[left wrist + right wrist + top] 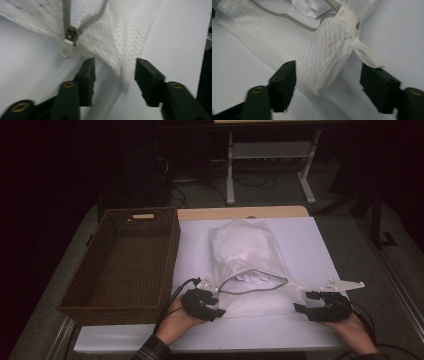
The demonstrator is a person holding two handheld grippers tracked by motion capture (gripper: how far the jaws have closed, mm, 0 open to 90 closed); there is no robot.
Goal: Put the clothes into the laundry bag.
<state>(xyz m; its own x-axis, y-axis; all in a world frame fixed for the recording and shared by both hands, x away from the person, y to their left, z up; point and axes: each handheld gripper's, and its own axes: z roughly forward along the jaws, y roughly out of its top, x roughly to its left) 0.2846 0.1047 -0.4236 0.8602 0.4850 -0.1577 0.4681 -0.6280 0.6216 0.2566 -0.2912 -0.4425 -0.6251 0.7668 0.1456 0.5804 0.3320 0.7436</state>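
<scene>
White mesh is making up the laundry bag (250,265), which is lying on the counter (310,245) just right of the brown wicker basket (125,265), its zipper (255,285) partly undone and pale cloth (252,276) showing in the gap. It is looking soft, light and floppy, likely to sag and slide wherever it is not supported. Both near corners are sitting between spread jaws: the left gripper (115,72) is straddling one corner beside the zipper pull (67,46), the right gripper (328,75) is framing the other by the woven loop (367,53), neither pinching. Doubled corner seams and that loop are looking like the firmest places to grip.
</scene>
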